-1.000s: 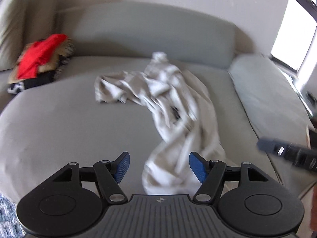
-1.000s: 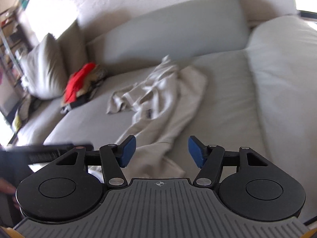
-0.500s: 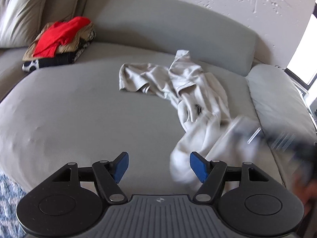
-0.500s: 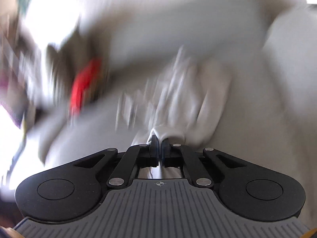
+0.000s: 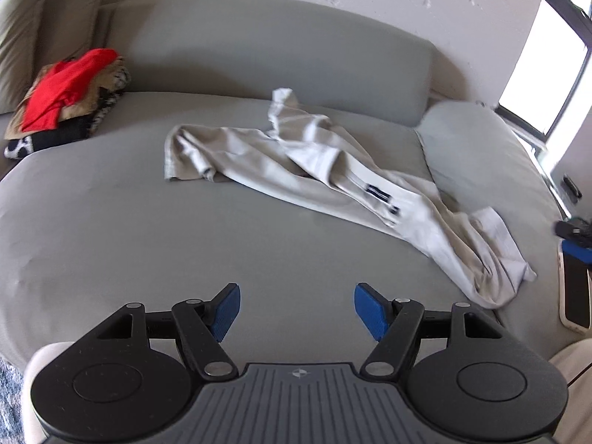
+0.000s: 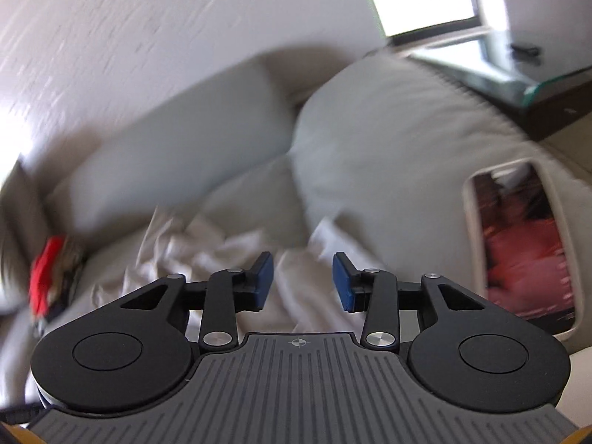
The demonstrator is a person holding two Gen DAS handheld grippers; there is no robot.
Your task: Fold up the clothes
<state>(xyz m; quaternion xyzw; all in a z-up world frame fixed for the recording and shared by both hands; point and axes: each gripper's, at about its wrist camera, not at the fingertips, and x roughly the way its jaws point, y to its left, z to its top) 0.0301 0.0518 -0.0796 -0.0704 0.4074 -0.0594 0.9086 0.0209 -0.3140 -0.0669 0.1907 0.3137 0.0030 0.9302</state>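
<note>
A crumpled pale beige garment (image 5: 333,170) lies stretched across the grey sofa seat (image 5: 129,229), from the middle back toward the near right corner. My left gripper (image 5: 296,312) hovers open above bare seat, left of the garment's near end, nothing between its blue pads. In the blurred right wrist view the same garment (image 6: 207,248) lies under and beyond my right gripper (image 6: 303,283). Its jaws are opening, with the pads apart and off the cloth. The right gripper's tip (image 5: 575,238) shows at the right edge of the left wrist view.
A pile of clothes with a red piece on top (image 5: 66,100) sits at the sofa's back left, by beige cushions (image 5: 22,33). A phone (image 6: 518,248) lies on the right armrest. A window (image 5: 547,59) and dark glass side table (image 6: 518,85) stand to the right.
The right gripper shut on the garment's near end, dragged it to the right and let go. The garment now lies longer and flatter. The left gripper stayed open and shifted slightly.
</note>
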